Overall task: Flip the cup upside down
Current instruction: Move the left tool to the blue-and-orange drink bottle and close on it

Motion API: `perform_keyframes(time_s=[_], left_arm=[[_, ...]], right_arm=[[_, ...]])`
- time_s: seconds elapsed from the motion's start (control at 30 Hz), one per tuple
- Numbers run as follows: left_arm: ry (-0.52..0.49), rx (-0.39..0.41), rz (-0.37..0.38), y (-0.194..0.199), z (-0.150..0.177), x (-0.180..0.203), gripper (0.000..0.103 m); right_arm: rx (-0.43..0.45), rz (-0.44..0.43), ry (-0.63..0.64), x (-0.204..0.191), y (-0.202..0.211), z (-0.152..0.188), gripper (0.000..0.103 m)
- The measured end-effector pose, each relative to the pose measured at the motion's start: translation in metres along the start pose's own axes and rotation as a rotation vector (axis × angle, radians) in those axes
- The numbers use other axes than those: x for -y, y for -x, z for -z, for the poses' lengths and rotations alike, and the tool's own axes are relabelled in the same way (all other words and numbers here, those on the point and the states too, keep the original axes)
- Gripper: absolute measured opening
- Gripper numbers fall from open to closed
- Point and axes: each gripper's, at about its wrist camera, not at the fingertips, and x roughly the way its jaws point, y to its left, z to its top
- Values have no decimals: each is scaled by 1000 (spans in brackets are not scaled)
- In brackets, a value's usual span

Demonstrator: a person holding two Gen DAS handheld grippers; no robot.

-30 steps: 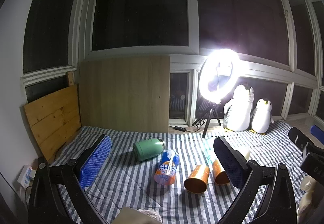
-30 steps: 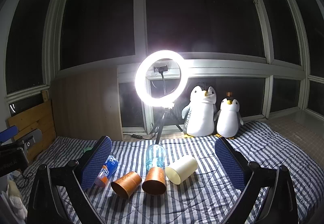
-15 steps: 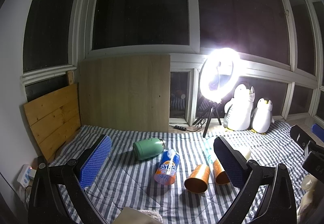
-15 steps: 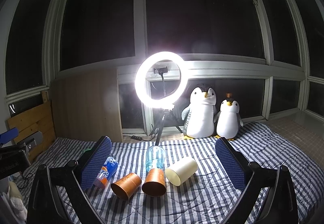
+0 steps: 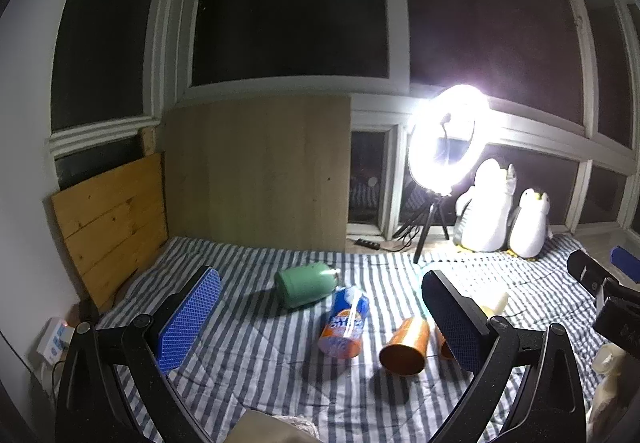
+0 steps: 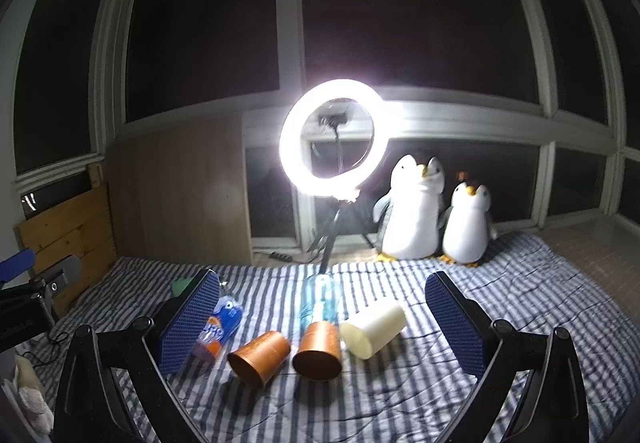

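Observation:
Two copper cups lie on their sides on the striped blanket: one (image 6: 259, 359) to the left, one (image 6: 318, 350) in the middle, mouths toward me. A cream cup (image 6: 374, 329) lies on its side to their right. In the left wrist view the left copper cup (image 5: 404, 346) shows whole; the other is mostly hidden behind my right-hand finger. My right gripper (image 6: 320, 327) is open and empty, held above and short of the cups. My left gripper (image 5: 320, 317) is open and empty, to the left of them.
A green flask (image 5: 306, 285) and a blue-orange drink bottle (image 5: 344, 323) lie on the blanket (image 5: 248, 355). A clear blue bottle (image 6: 319, 301) lies behind the copper cups. A lit ring light on a tripod (image 6: 333, 137) and two plush penguins (image 6: 416, 213) stand at the window.
Both views have shifted slightly; the left wrist view has swung a little left, so the ring light and penguins sit further right. No object on the blanket has moved.

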Motion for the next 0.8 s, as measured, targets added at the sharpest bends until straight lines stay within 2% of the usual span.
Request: perform_keyframes(time_s=[0.33, 0.53, 0.63, 0.8], left_arm=[[2, -102, -40, -44, 8, -25, 102], [-7, -197, -8, -88, 11, -28, 102], [-17, -214, -7, -104, 11, -26, 102], [-10, -296, 42, -142, 9, -26, 102]], right_arm=[[-74, -57, 34, -25, -41, -1, 102], [-119, -72, 50, -34, -65, -1, 102], [-137, -67, 53, -36, -77, -1, 102], [-172, -70, 35, -33, -93, 1, 102]])
